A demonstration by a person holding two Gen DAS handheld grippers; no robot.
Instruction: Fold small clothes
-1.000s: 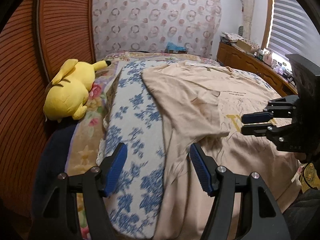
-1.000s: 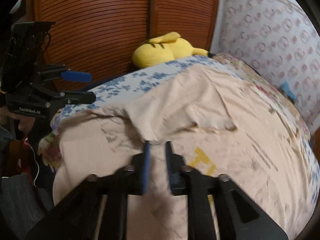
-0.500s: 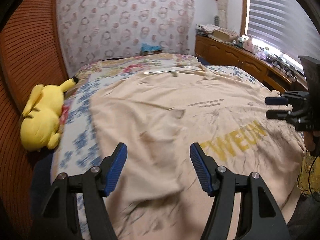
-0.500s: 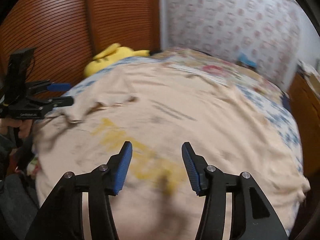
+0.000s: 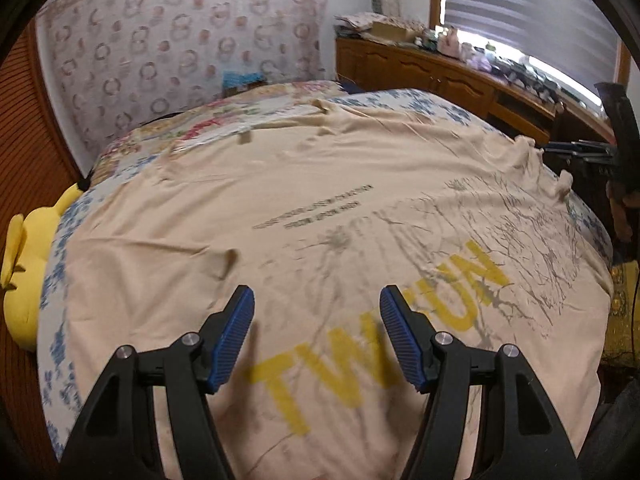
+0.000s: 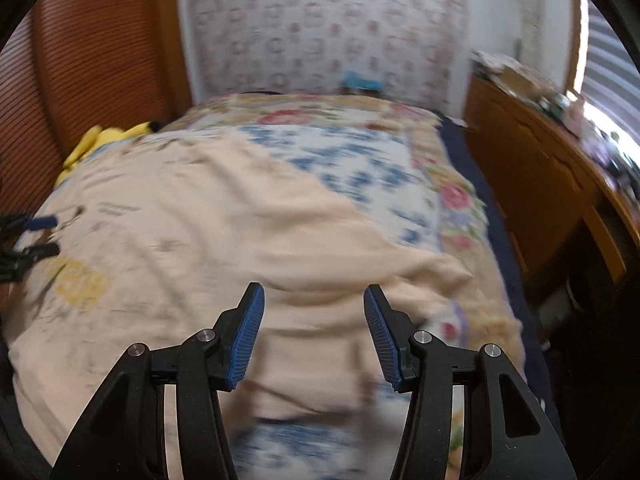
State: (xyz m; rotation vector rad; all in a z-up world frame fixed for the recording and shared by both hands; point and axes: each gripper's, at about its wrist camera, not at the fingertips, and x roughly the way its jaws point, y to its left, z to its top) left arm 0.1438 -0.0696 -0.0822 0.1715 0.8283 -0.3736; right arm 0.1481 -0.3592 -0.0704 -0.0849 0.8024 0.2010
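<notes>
Shirt (image 5: 320, 208), beige, yellow lettering and grey branch print: spread face-up over most of the bed (image 5: 384, 98), filling the centre of the left wrist view; one sleeve (image 6: 424, 268) juts toward centre right of the right wrist view.

Left gripper (image 5: 316, 332), lower centre: jaws apart, nothing between them, poised above the lettering.

Right gripper (image 6: 312, 328), lower centre: jaws apart after just opening, nothing held, hovering over the sleeve-side edge.

Step, judged: garment laid flat, first fold not yet begun. Next move calls for pinching a side edge or sleeve and carrying it across the chest.

Surroundings: yellow plush toy (image 5: 24, 276) at left edge; floral bedspread; wooden cabinet (image 5: 436, 76) upper right.
</notes>
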